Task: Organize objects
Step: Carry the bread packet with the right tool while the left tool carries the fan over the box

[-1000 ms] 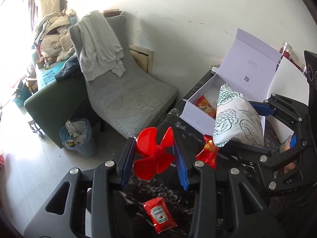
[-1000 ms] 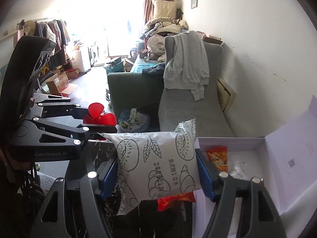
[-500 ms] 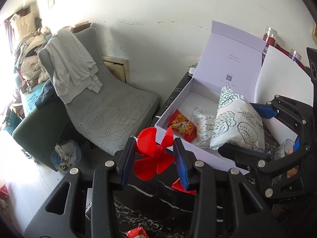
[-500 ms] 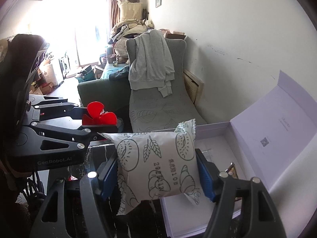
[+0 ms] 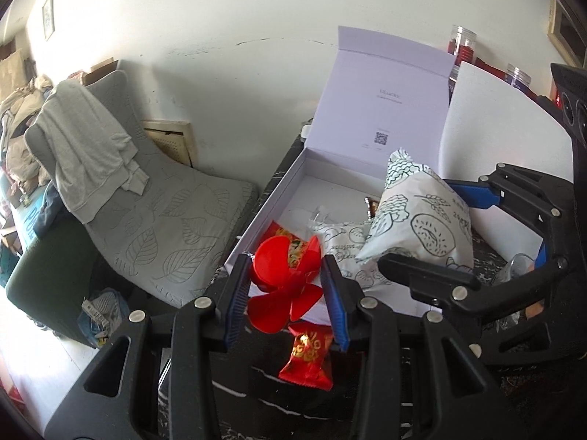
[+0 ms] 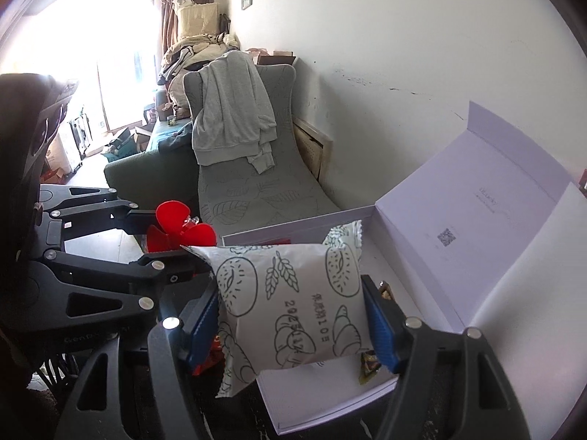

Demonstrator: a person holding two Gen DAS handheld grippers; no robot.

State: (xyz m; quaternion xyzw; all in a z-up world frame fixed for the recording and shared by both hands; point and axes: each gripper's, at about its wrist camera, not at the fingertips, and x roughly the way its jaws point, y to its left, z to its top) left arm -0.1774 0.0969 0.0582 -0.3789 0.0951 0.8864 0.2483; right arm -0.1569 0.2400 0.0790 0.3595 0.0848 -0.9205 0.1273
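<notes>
My left gripper (image 5: pixel 286 295) is shut on a red plastic fan propeller (image 5: pixel 284 289), held over the near left corner of an open white box (image 5: pixel 330 176). My right gripper (image 6: pixel 293 315) is shut on a white bread packet with printed pastries (image 6: pixel 290 293), held above the box (image 6: pixel 422 293); the packet also shows in the left wrist view (image 5: pixel 422 220). Inside the box lie a red-orange snack bag (image 5: pixel 286 234), another white printed packet (image 5: pixel 341 242) and a small dark wrapped sweet (image 6: pixel 368 365). A red snack packet (image 5: pixel 308 355) lies on the dark marble table (image 5: pixel 293 418) before the box.
The box lid (image 5: pixel 385 110) stands open against the wall. Clear jars (image 5: pixel 462 40) stand behind it. A grey chair with a sweater (image 5: pixel 121 168) sits left of the table, with a bin (image 5: pixel 99 311) on the floor. A crumpled clear wrapper (image 5: pixel 517 267) lies at the right.
Both grippers have moved forward and right, over the box, still holding the propeller and the packet. The red snack packet on the table now shows below my left gripper.
</notes>
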